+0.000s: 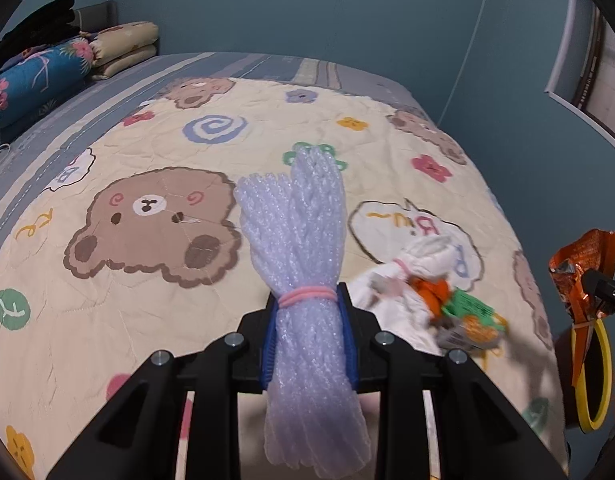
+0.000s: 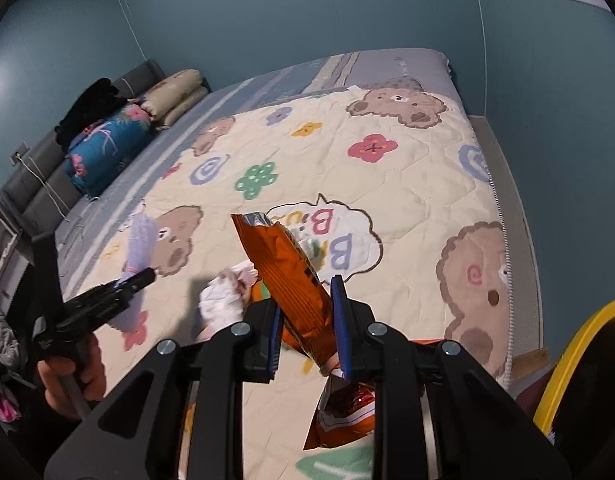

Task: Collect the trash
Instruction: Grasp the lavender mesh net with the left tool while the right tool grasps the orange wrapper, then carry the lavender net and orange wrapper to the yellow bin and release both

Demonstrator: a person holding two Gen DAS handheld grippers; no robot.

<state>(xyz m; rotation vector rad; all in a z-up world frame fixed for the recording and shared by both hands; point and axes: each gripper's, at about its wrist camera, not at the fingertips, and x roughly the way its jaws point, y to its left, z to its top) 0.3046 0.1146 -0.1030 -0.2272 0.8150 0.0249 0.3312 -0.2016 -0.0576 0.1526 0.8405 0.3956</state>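
Left tongs (image 1: 309, 332) clamp a banded foam-net bundle (image 1: 303, 240) — right tongs (image 2: 305, 328) pinch a crinkly orange wrapper (image 2: 285, 276).

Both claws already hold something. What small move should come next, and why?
Probably swing the right claw, shut on the torn orange foil snack bag, toward the yellow-rimmed bin at its right and release it there. The left claw is also full, gripping the bundled white foam netting, so the white tied bag on the quilt must wait.
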